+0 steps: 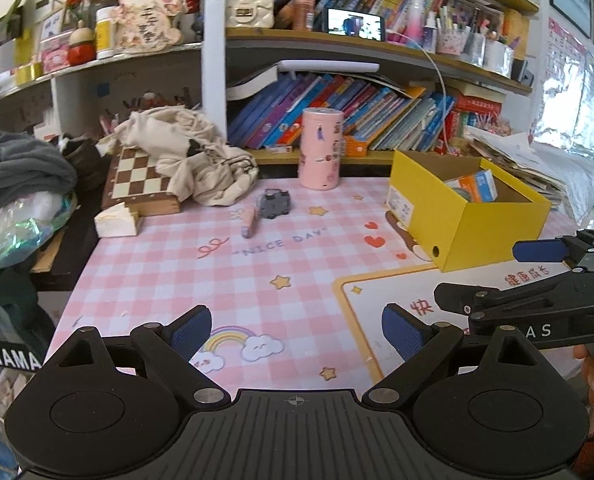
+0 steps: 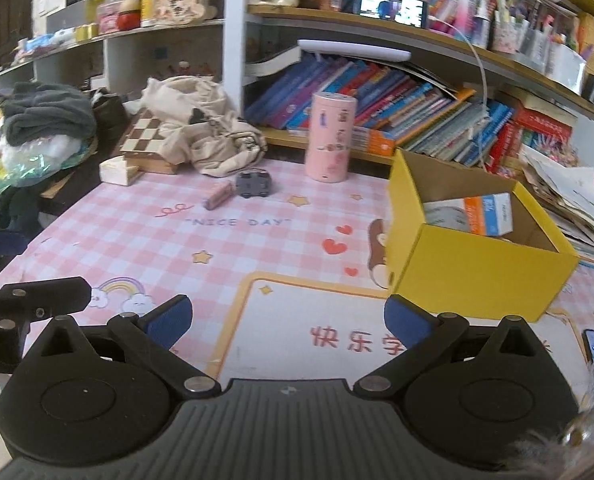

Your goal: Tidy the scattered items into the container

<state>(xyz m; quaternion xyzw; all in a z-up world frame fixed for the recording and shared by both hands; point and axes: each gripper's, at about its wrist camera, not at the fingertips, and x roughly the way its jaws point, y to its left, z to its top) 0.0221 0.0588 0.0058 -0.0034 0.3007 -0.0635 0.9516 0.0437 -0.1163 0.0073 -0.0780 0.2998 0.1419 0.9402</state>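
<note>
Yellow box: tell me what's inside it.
The yellow box holds one white carton with orange and blue panels, leaning against the far wall. Bare cardboard shows beside it; the near wall hides the floor below.

Ahead of the left tongs [image 1: 297, 334] the checked surface [image 1: 169, 264] lies bare up to a small grey toy car [image 1: 273, 203] and a pink tube [image 1: 250, 222] lying just beside it, with a tall pink canister [image 1: 321, 148] standing behind them. To their right the yellow box [image 1: 463, 216] walls off that side, its top open. Far left, a chessboard [image 1: 137, 178] and a cloth heap [image 1: 193, 152] crowd the corner.
</note>
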